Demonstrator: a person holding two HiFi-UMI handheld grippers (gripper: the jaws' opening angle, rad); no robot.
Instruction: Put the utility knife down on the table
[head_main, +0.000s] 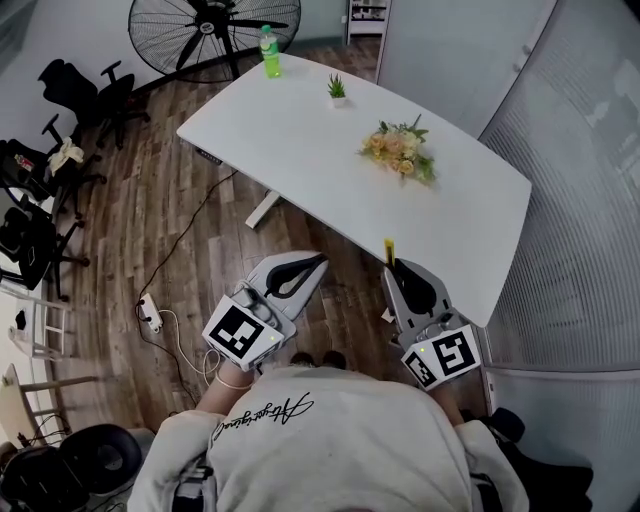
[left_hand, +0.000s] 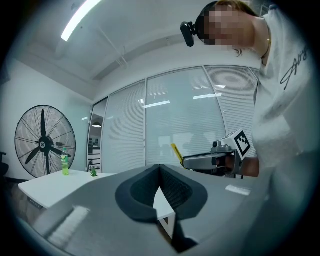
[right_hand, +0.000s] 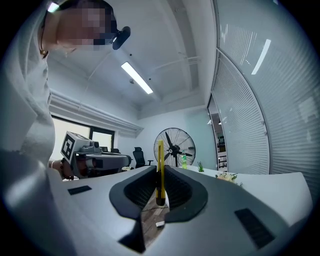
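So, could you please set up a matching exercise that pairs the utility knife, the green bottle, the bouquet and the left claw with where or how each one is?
Things:
1. utility knife
2. green bottle
3. bouquet
4. left claw

Places or states:
A. closed, with nothing in it
B. lying on the table, nearer the person than the bottle
C. upright at the table's far corner, by the fan
D. clamped in the right claw

Pairs: 1-D, 2-C, 3-B, 4-A
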